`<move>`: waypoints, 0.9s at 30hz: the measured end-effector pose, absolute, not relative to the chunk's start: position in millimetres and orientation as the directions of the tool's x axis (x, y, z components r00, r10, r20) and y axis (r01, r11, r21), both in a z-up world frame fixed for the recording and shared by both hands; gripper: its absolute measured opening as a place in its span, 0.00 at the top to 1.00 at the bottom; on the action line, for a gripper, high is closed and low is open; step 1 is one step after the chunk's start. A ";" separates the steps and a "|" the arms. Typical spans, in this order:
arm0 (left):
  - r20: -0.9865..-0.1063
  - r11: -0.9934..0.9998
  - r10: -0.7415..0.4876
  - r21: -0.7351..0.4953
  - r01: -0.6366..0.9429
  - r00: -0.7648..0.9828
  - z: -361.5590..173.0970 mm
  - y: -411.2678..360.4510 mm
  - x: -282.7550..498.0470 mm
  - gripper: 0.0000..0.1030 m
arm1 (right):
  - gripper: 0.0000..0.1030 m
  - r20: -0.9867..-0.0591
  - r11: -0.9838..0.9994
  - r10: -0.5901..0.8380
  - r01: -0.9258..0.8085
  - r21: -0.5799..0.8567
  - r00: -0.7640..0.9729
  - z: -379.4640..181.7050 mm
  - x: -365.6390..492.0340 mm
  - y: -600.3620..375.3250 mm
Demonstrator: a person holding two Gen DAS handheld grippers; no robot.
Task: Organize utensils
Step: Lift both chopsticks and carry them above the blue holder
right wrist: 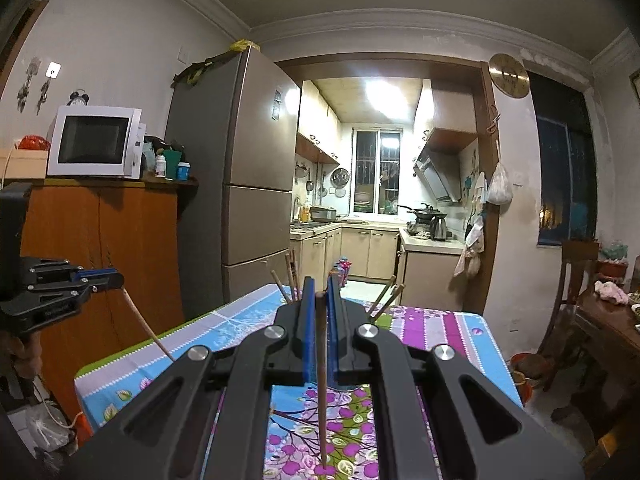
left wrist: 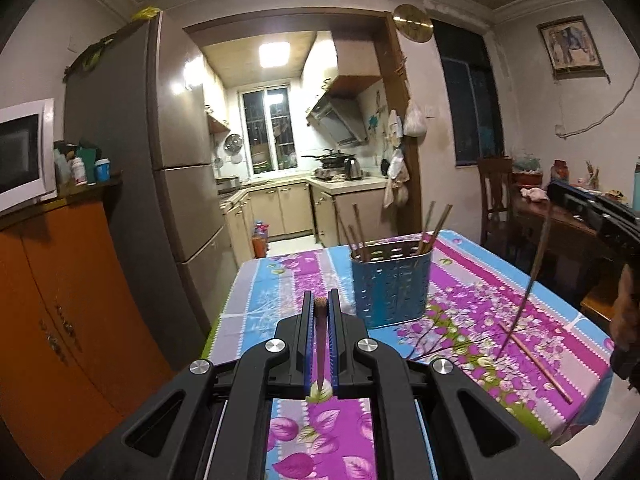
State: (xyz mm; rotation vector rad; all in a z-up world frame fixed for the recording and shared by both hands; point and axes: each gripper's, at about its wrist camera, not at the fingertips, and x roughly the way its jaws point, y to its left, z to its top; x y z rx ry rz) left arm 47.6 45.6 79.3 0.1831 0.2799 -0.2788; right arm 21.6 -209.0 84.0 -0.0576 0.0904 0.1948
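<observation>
Jaws clamp chopsticks [left wrist: 321,344] above table [left wrist: 520,276], holder [left wrist: 390,284] ahead.

One holder [left wrist: 390,284], roughly eight chopsticks [left wrist: 534,360], two tools [left wrist: 320,312].

The black grippers look like matt plastic with shiny metal bolts; the left gripper [left wrist: 320,308] has ribbed blue pads [left wrist: 307,340], and the right gripper [right wrist: 320,292] likewise. Each clamps a wooden chopstick [left wrist: 320,344], smooth and brownish. The utensil holder [left wrist: 390,284] is perforated blue metal with a satin sheen. The tablecloth [left wrist: 480,312] is printed, slightly glossy. The refrigerator [right wrist: 248,184] is brushed, reflective metal
</observation>
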 end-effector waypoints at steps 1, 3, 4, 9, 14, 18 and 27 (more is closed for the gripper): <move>-0.299 0.942 -0.258 0.133 0.308 0.919 80.7 43.4 47.9 0.92 | 0.95 -0.098 0.979 0.193 -0.198 -0.047 0.976 84.4 22.4 -209.3; -0.302 0.938 -0.272 0.127 0.321 0.914 81.6 40.3 47.5 0.93 | 0.95 -0.103 0.978 0.195 -0.200 -0.049 0.975 84.5 23.5 -208.7; -0.305 0.936 -0.284 0.119 0.333 0.909 81.6 38.8 47.4 0.93 | 0.95 -0.105 0.978 0.198 -0.203 -0.047 0.975 84.4 23.7 -208.5; -0.317 0.927 -0.312 0.107 0.360 0.896 79.5 31.2 46.1 0.93 | 0.95 -0.116 0.976 0.206 -0.212 -0.046 0.972 85.3 25.7 -206.1; -0.324 0.918 -0.337 0.098 0.385 0.884 83.3 27.0 45.8 0.93 | 0.95 -0.119 0.975 0.208 -0.216 -0.053 0.971 87.4 25.7 -206.4; -0.332 0.912 -0.347 0.099 0.398 0.877 86.1 21.6 47.5 0.93 | 0.95 -0.120 0.974 0.214 -0.220 -0.045 0.969 88.8 27.6 -205.6; -0.352 0.872 -0.437 0.061 0.486 0.828 96.4 -7.8 68.9 0.93 | 0.95 -0.107 0.976 0.216 -0.219 -0.016 0.971 106.0 55.7 -208.0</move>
